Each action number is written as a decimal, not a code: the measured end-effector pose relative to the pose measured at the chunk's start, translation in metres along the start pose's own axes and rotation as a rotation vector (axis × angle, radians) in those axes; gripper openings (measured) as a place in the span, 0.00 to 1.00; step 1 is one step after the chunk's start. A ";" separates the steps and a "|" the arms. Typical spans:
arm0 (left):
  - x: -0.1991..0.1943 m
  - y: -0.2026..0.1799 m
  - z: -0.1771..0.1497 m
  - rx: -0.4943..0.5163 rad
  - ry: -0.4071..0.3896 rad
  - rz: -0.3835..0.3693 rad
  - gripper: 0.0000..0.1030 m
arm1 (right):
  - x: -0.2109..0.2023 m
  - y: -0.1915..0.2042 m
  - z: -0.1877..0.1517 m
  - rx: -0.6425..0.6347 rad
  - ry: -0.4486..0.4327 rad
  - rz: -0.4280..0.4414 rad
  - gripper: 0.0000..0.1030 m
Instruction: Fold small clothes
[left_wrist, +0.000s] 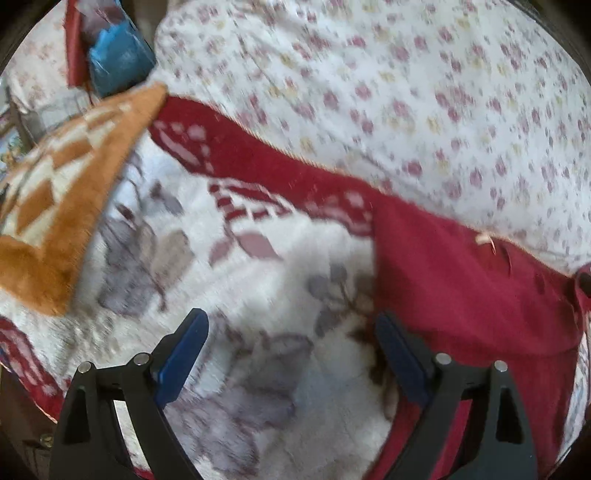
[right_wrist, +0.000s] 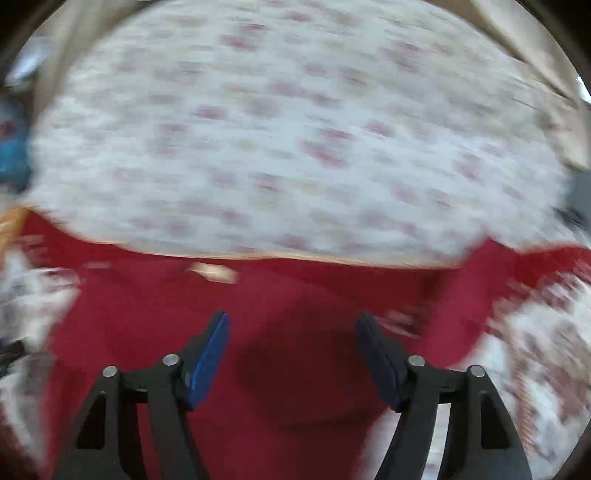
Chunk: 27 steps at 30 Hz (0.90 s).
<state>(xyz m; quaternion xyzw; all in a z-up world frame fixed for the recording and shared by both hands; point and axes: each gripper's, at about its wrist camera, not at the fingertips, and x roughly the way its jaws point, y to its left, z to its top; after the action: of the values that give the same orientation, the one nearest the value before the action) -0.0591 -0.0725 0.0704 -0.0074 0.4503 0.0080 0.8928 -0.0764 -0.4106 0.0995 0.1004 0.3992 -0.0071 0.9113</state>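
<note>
- On the patterned blanket (left_wrist: 258, 280), near the floral sheet (left_wrist: 406, 92): red garment (right_wrist: 295, 369), spread flat, long axis running left to right along the sheet's edge.
- Right gripper (right_wrist: 291, 354): fingers spread wide, holding nothing, directly over the garment's middle; the nearer tool.
- Left gripper (left_wrist: 291, 354): likewise spread and empty, over bare blanket; garment lies to its right, edge at the right finger.
- Orange checked cloth (left_wrist: 62, 206): far left, apart.

Each hand-held gripper, left (left_wrist: 291, 325) and right (right_wrist: 291, 325), has black arms, silver pins and blue finger pads (left_wrist: 183, 356).
</note>
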 end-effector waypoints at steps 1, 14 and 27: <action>0.002 -0.001 0.001 0.002 0.002 -0.002 0.89 | 0.012 0.020 0.005 -0.020 0.024 0.075 0.74; 0.053 -0.019 -0.001 0.060 0.154 0.005 0.89 | 0.154 0.143 0.021 -0.204 0.176 0.089 0.26; 0.007 -0.030 0.010 0.031 -0.035 -0.127 0.89 | 0.063 0.024 -0.048 -0.100 0.223 -0.006 0.63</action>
<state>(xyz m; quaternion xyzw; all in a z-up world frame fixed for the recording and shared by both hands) -0.0466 -0.1027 0.0710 -0.0222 0.4333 -0.0556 0.8993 -0.0662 -0.3734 0.0259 0.0540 0.4985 0.0213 0.8650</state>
